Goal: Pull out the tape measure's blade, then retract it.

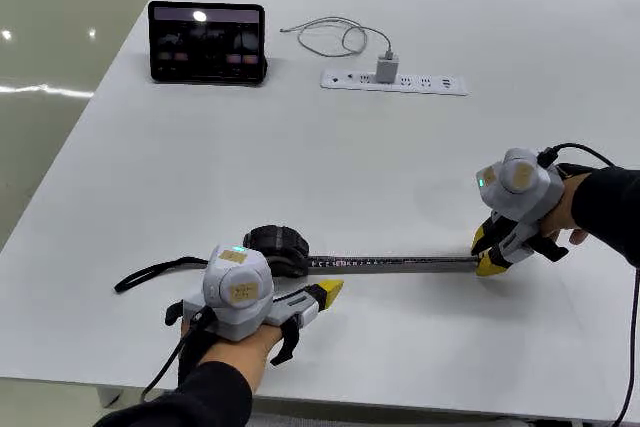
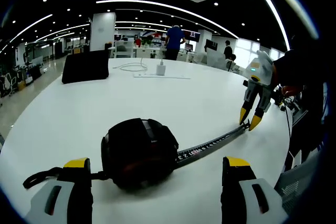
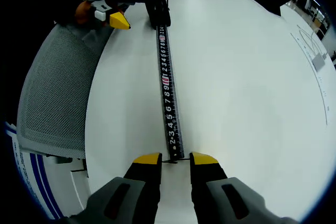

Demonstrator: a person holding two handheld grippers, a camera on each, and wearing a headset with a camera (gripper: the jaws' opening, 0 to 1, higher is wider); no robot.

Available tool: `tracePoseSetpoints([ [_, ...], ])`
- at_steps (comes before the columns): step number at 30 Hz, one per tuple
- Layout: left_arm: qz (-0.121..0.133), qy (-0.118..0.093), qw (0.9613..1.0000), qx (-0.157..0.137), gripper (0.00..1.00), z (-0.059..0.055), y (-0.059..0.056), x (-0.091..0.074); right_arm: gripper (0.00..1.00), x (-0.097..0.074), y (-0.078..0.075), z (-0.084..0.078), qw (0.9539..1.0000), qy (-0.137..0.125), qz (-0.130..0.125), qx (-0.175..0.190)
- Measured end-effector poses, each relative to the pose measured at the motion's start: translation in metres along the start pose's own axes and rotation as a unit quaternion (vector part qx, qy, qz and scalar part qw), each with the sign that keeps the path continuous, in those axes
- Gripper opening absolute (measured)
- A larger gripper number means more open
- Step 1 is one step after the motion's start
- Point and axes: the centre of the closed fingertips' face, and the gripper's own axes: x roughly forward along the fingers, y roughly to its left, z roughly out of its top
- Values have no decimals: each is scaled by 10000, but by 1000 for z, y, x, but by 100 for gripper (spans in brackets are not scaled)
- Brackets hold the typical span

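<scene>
Our left gripper (image 2: 157, 162) and right gripper (image 1: 487, 253) share rounded pale-grey shells, tan square stickers, a small green light, and grey-and-black jaws tipped in yellow. Thin black cables (image 1: 585, 147) trail from both shells. We wear long black sleeves (image 1: 615, 207) down to the wrists.

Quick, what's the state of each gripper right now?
Left gripper: open, black round tape measure case between its jaws.
Right gripper: jaws narrowly apart at the grey metal blade's end; grip cannot be told.
</scene>
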Motion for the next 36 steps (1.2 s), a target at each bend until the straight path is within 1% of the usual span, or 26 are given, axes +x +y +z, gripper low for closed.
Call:
tracePoseSetpoints([
  [2, -5, -9, 10000, -53, 100, 0, 0, 0, 17, 1, 5, -1, 10000, 24, 56, 27],
  [3, -9, -8, 10000, -74, 100, 0, 0, 0, 17, 2, 4, 0, 10000, -6, 42, -48],
  [5, -1, -13, 9999, -129, 100, 1, 1, 1, 18, 2, 5, 0, 10000, -17, 48, 64],
  [7, -6, -10, 9999, -142, 100, 0, 0, 1, 20, 2, 7, 0, 9999, -17, 87, 77],
  [8, -5, -6, 9999, -136, 100, 0, 0, 1, 20, 2, 7, -1, 9999, -7, 104, -4],
  [10, -21, 7, 9999, -153, 100, -1, 0, 2, 20, 1, 6, -1, 9999, 5, 100, -28],
  [12, -31, 13, 9999, -158, 100, -1, -1, 2, 17, 1, 4, -2, 9999, 33, 98, -132],
  [16, -56, 22, 9999, -149, 100, -2, -2, 2, 17, 0, 2, -1, 9998, 38, 208, -57],
  [19, -58, 31, 9998, -168, 100, -3, -1, 2, 19, -2, 6, 2, 9991, -6, 403, 118],
  [21, -38, 25, 9998, -207, 100, -2, 0, 2, 18, -1, 4, 1, 9994, 17, 351, 68],
  [22, -32, 22, 9997, -232, 100, -2, 0, 2, 16, 0, 5, 0, 9994, 56, 331, -42],
  [25, 39, -44, 9995, -322, 100, 1, 6, 2, 15, 2, 10, 0, 9993, 59, 369, 31],
  [26, 42, -105, 9994, -334, 98, 4, 7, 2, 15, 2, 9, 0, 9994, 53, 333, -30],
  [29, 102, -189, 9988, -451, 91, 10, 11, 4, 15, 3, 9, 0, 9996, 55, 262, -36],
  [31, 153, -247, 9986, -434, 88, 14, 13, 6, 15, 3, 8, 0, 9998, 52, 198, 88],
  [33, 177, -240, 9986, -432, 84, 16, 14, 10, 15, 3, 8, 0, 9997, 53, 161, 162],
  [36, 231, -216, 9980, -553, 81, 16, 18, 13, 15, 3, 9, 0, 9997, 66, 130, 208],
])
